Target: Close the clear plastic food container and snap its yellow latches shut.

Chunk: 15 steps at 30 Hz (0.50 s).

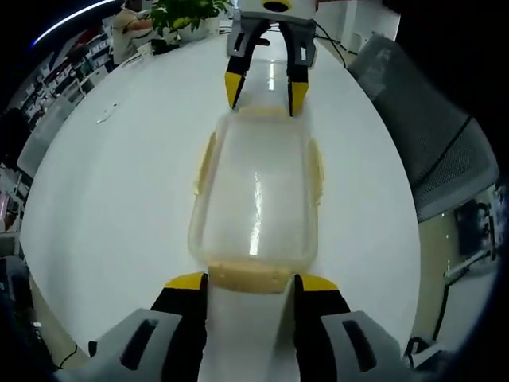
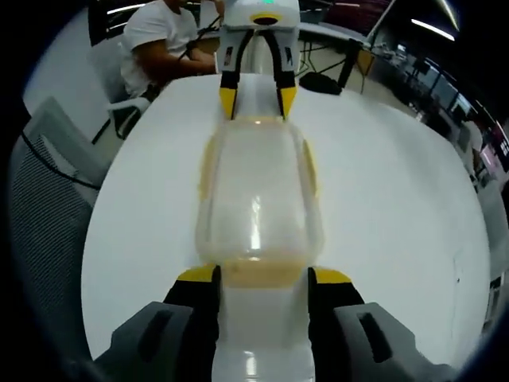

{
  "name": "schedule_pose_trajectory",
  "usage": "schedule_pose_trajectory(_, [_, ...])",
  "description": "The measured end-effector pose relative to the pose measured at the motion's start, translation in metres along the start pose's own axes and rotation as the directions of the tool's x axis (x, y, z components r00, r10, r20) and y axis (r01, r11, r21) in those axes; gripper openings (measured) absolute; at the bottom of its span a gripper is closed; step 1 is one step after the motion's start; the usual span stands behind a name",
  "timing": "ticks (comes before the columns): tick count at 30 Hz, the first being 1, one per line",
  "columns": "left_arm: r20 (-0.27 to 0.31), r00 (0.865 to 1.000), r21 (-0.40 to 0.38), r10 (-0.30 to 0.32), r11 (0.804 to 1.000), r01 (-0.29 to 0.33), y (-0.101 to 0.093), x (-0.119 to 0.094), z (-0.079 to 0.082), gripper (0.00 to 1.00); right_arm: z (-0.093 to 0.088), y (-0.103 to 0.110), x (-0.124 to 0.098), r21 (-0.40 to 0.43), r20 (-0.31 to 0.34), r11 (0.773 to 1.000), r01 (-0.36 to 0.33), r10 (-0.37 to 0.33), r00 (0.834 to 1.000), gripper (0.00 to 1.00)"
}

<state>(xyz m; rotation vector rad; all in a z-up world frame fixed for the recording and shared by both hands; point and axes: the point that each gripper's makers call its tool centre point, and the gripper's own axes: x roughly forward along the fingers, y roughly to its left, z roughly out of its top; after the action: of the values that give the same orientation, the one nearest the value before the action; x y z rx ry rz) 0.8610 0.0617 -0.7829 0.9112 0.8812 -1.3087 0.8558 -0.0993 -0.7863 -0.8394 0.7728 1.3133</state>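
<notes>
A clear plastic food container lies lengthwise on the white table with its lid on. Pale yellow latches run along its long sides and both short ends. My left gripper stands open at one short end, and that end's yellow latch lies between its yellow fingertips. Opposite, my right gripper is open in the same way around the other end latch. Each gripper faces the other across the container: the right gripper and the left gripper.
A grey mesh chair stands by one long edge of the table. A potted plant sits on the table behind the right gripper. A seated person in a white shirt is beyond the left gripper.
</notes>
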Motion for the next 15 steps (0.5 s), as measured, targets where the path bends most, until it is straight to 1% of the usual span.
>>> schedule_pose_trajectory(2, [-0.005,1.0,0.004,-0.012,1.0,0.012,-0.0007,0.0036,-0.0007,0.36,0.0,0.0005,0.0017,0.005,-0.007,1.0,-0.007,0.007,1.0,0.38])
schedule_pose_trajectory(3, [0.01,1.0,-0.004,-0.025,1.0,0.025,-0.001,0.0033,0.0018,0.36,0.0002,0.0006,0.0025,0.006,-0.01,1.0,-0.008,0.008,1.0,0.38])
schedule_pose_trajectory(6, [0.006,0.999,0.017,-0.037,0.999,0.037,-0.0004,0.0028,0.0028,0.36,0.0007,-0.0002,0.004,0.002,-0.017,1.0,-0.016,0.016,1.0,0.38])
schedule_pose_trajectory(15, [-0.019,0.999,0.051,-0.043,0.998,0.044,0.0001,0.0014,0.0022,0.34,0.0011,0.0046,0.006,0.012,-0.031,0.998,-0.065,0.065,0.997,0.37])
